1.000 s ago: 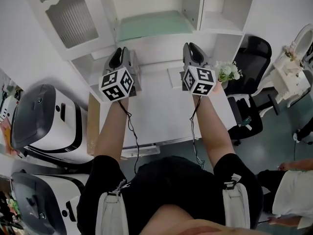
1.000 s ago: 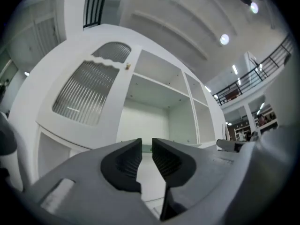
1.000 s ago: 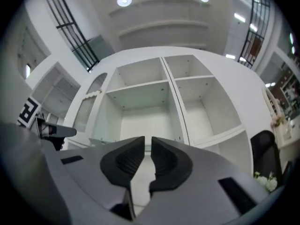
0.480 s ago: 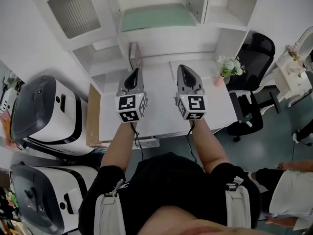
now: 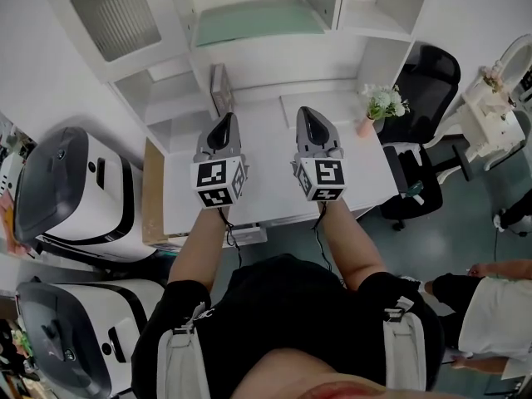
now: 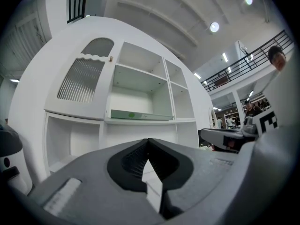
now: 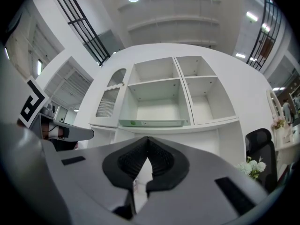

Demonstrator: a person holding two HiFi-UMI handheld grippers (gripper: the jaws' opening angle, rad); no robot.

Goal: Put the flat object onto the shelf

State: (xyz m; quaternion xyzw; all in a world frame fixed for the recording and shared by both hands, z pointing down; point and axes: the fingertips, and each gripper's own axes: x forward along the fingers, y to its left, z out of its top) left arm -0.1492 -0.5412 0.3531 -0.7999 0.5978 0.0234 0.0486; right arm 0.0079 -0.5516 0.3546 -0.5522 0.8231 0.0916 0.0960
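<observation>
The flat object (image 5: 258, 21), a pale green sheet, is seen lying flat on the shelf (image 5: 266, 50) in the wide middle compartment of the white cabinet (image 5: 116, 23). Its long front edge runs along the shelf's front edge. The placing step is therefore judged to be done.

The left tongs (image 5: 223, 125) and the right tongs (image 5: 312, 116) are held side by side above the middle of the desk (image 5: 266, 181), well apart from the shelf. Both point towards the cabinet. In each gripper view the ribbed pads are seen pressed together at their tips, with nothing gripped between them. Both tongs are thus closed and empty, which fits a load already set down.

The tongs are kept level and clear of the cabinet, probably so that the sheet is not disturbed. A pot of flowers (image 5: 378, 106) stands at the desk's back right corner, clear of both tongs.
</observation>
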